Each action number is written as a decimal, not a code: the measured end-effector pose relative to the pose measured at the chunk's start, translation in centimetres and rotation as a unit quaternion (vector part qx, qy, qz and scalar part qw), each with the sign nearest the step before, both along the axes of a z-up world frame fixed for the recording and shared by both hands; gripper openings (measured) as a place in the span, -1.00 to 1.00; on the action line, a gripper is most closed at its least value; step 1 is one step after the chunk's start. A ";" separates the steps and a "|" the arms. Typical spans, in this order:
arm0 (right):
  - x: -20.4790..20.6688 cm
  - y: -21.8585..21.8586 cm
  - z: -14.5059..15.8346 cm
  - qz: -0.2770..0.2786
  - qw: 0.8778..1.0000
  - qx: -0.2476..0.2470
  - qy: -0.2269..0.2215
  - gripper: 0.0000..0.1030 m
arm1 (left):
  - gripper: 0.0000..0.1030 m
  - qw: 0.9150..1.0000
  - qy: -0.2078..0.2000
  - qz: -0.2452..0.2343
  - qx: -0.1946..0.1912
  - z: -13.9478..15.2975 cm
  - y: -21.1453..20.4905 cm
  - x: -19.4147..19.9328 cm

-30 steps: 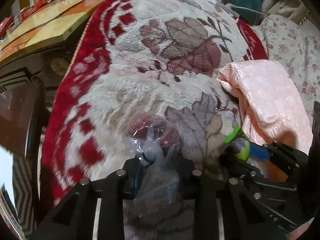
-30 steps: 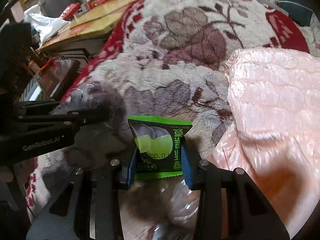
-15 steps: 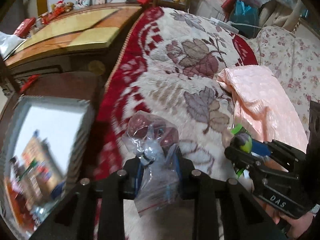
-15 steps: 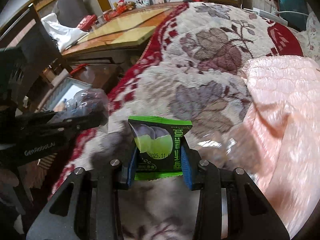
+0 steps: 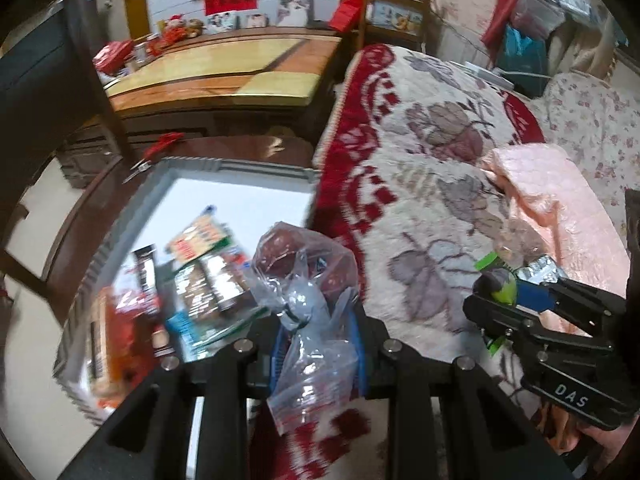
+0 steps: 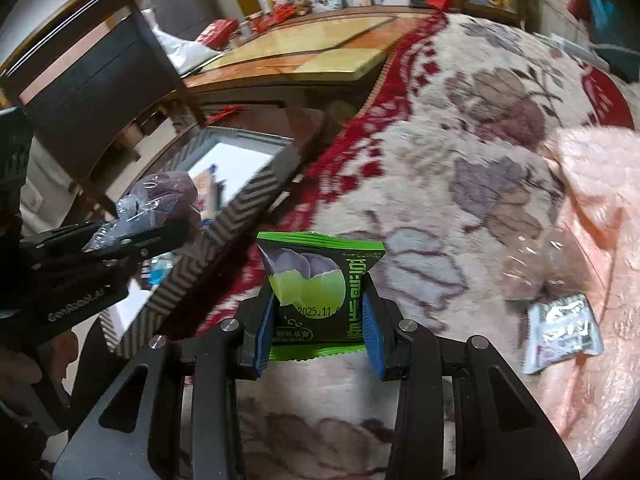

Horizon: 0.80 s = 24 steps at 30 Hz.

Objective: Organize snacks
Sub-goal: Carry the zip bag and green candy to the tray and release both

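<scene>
My left gripper is shut on a clear plastic bag of reddish-brown snacks, held above the edge between the blanket and a grey bin. Several snack packets lie blurred on the bin's white floor. To the right, my right gripper hangs over the blanket. In the right wrist view, the right gripper is shut on a green snack packet, held upright. The left gripper with its bag is at the left, over the bin's rim. A silver packet lies on the blanket.
A red and cream floral blanket covers the right side, with a pink cloth on it. A crumpled clear wrapper lies near the silver packet. Behind the bin are a glossy wooden table, red-handled pliers and a dark chair.
Both grippers have swung left and risen from over the blanket towards the grey bin, which has come into view with its snacks. Both grips are unchanged.
</scene>
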State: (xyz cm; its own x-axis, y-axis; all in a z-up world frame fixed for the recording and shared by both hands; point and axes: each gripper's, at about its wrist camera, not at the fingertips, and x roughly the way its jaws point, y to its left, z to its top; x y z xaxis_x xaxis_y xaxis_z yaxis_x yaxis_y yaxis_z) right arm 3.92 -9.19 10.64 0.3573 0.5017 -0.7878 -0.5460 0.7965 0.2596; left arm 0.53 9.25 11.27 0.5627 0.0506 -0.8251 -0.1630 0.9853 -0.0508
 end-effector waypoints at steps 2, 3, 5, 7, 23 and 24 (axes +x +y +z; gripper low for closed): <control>-0.4 1.5 0.3 0.015 1.000 -0.003 -0.004 -0.28 | -0.44 1.000 0.001 0.013 0.000 -0.1 1.3 -0.7; -0.5 2.0 0.5 0.021 1.000 -0.003 -0.004 -0.28 | -0.44 1.000 0.001 0.018 0.002 -0.1 1.8 -1.0; -0.9 3.3 0.7 0.034 0.999 -0.004 -0.004 -0.28 | -0.44 1.000 0.001 0.030 0.005 -0.2 3.0 -1.5; -1.1 4.8 0.9 0.050 0.999 -0.006 -0.005 -0.28 | -0.44 0.999 0.001 0.042 0.001 -0.3 4.2 -2.0; -1.5 15.0 1.0 0.144 0.989 -0.044 -0.012 -0.28 | -0.44 0.992 0.021 0.125 -0.013 -2.9 11.3 -4.7; -1.4 15.7 0.7 0.149 0.988 -0.049 -0.011 -0.28 | -0.44 0.992 0.022 0.127 -0.013 -3.1 11.4 -4.7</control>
